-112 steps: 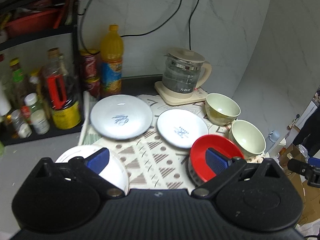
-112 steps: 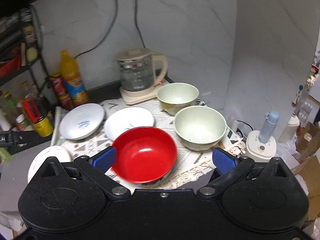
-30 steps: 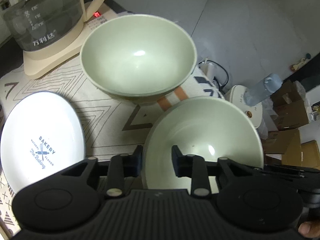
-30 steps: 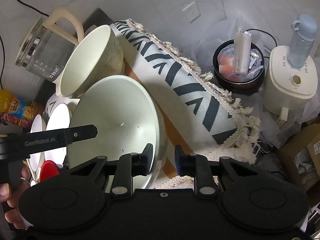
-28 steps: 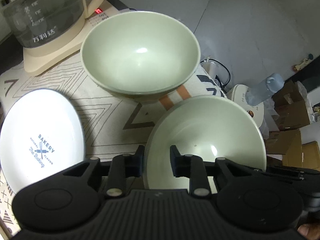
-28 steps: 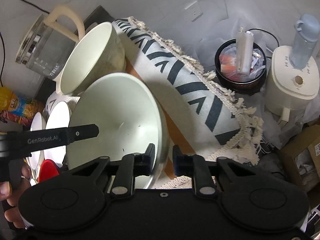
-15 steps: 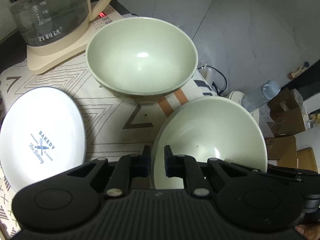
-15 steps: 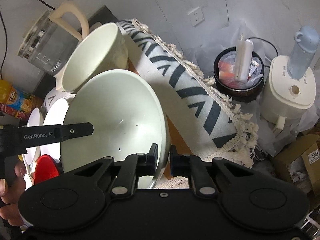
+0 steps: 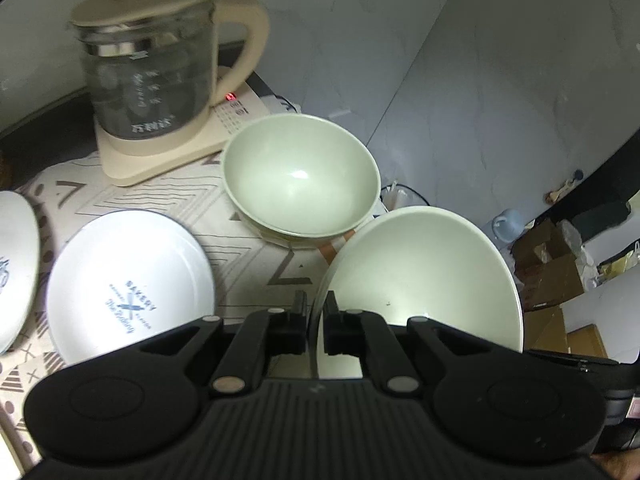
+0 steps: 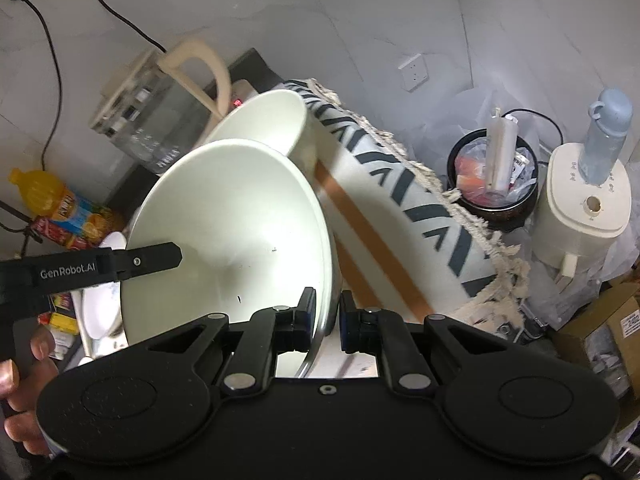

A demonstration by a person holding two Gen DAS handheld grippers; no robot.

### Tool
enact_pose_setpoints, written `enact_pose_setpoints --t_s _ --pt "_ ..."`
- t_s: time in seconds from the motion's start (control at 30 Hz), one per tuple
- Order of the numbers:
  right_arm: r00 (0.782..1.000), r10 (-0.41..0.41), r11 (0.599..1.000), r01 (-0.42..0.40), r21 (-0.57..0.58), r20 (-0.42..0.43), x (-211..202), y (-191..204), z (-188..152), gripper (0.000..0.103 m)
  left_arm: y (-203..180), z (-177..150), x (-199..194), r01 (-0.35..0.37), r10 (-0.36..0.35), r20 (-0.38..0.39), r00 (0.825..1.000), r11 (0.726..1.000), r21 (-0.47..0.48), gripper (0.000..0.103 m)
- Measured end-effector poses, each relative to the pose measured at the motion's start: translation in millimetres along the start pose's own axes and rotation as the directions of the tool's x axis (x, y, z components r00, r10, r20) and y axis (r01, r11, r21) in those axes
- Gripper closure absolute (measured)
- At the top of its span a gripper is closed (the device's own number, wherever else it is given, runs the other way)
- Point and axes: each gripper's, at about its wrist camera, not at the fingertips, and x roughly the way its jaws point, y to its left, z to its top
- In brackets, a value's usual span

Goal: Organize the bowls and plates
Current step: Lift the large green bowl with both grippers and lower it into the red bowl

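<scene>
Both tongs clamp one pale bowl (image 9: 424,276) by its rim: left gripper (image 9: 316,320) at six o'clock, right gripper (image 10: 323,320) likewise, its jaws just closed. Second bowl (image 9: 300,180) at eleven o'clock; kettle (image 9: 152,76) beyond.

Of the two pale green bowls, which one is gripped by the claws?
The nearer green bowl, with both claws pinching its rim: left claw, right claw. The other green bowl sits free beside the kettle.
</scene>
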Motion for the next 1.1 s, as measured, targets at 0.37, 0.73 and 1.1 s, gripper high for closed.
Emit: enact_pose_setpoints --t_s 0.37,0.73,1.1 --pt "0.999 0.038 0.999 -0.037 -0.036 0.029 -18.5 36.4 -4.8 0.091 23.8 -6.3 -45.9 0.015 -0.012 0.062 0.998 0.999 -0.047 0.098" --pt "0.998 0.066 0.996 -0.065 -0.063 0.015 -23.3 66.6 -20.4 0.09 54.9 -26.8 -72.8 0.018 -0.012 0.066 0.998 0.995 -0.096 0.098" --pt "0.998 0.055 0.991 -0.057 -0.119 -0.024 -15.9 95.1 -38.4 0.09 89.5 -52.0 -77.1 0.014 -0.012 0.015 1.0 0.989 -0.15 0.097"
